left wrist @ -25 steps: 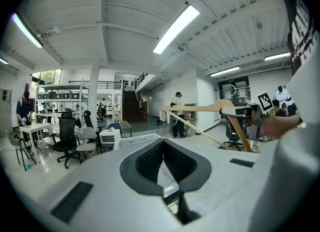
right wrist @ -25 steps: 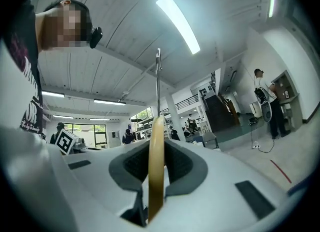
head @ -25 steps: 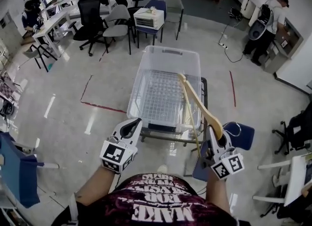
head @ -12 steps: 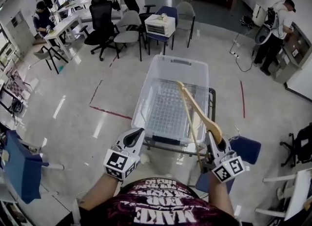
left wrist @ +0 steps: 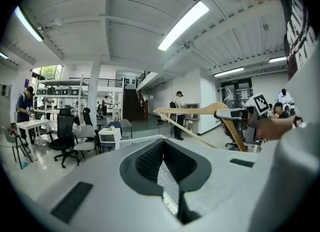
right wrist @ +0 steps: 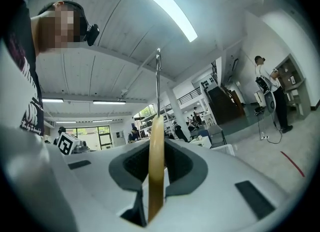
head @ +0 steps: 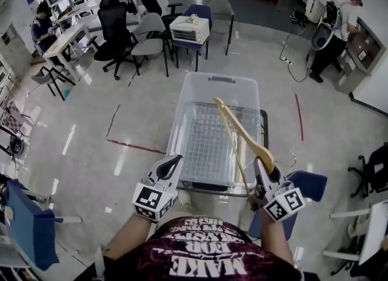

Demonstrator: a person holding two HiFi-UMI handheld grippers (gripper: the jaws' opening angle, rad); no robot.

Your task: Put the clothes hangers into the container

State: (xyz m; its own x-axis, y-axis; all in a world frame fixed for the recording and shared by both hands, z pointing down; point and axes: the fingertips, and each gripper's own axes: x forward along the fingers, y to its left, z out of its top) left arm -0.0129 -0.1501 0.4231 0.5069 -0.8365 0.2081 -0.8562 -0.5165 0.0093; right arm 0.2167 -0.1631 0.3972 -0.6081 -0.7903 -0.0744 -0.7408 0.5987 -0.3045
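Note:
A clear plastic container [head: 179,122] stands on a low cart just ahead of me, with nothing showing inside it. My right gripper [head: 262,165] is shut on the shoulder of a wooden clothes hanger [head: 236,129], which slants up and left over the container's right side. In the right gripper view the hanger [right wrist: 155,176] stands edge-on between the jaws, its metal hook [right wrist: 158,80] pointing up. My left gripper [head: 170,164] hovers at the container's near left corner, jaws together and empty. In the left gripper view the jaws [left wrist: 167,173] meet; the hanger [left wrist: 195,110] shows to the right.
The cart's dark frame [head: 262,129] borders the container's right side. A blue chair seat [head: 310,184] sits by my right gripper. Office chairs [head: 148,37] and a white box [head: 189,29] stand beyond the container. A person [head: 337,22] works at the far right. Red tape lines [head: 136,147] mark the floor.
The head view has shifted a little, with the container now slightly higher in frame. The right gripper keeps its hold on the hanger over the container's right side; the left gripper stays put.

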